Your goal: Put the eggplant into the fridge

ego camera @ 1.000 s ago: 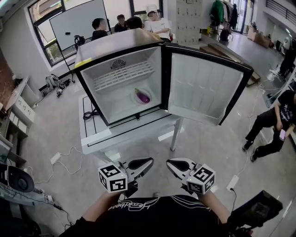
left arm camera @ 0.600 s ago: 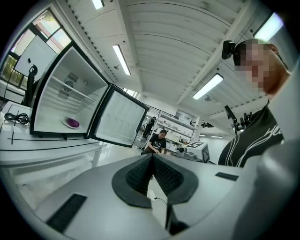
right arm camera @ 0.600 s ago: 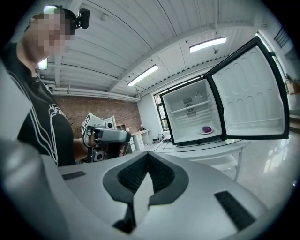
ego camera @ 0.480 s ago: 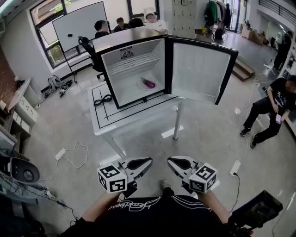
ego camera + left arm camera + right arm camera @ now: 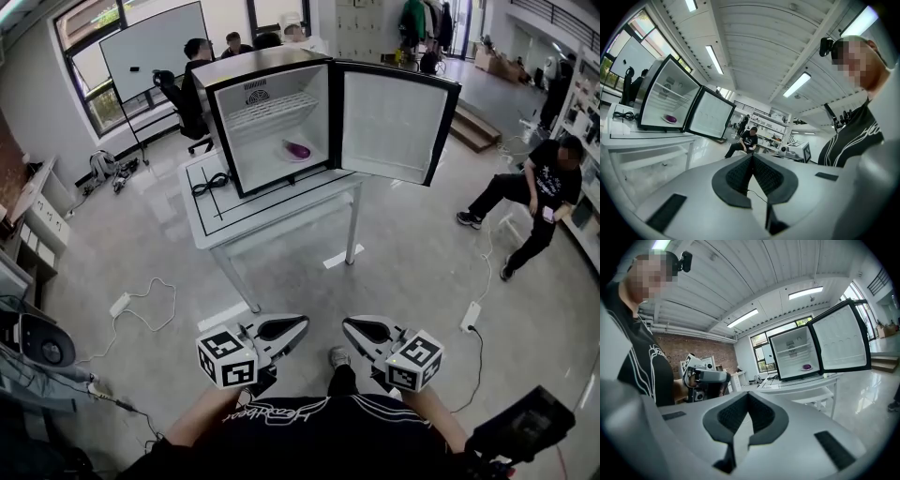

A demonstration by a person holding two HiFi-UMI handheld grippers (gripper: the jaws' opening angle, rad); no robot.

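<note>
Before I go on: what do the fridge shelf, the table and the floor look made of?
Fridge shelf: white wire rack, probably coated metal, by its thin parallel bars. Table: smooth white top, likely laminate or painted board; the legs look like painted metal. Floor: glossy grey, reflecting light, perhaps polished concrete or epoxy.

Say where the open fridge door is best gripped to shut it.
Probably the fridge door's free vertical edge, farthest from the hinge: it stands swung wide, a thin panel. Come from the right in the head view, jaws across its thickness.
</note>
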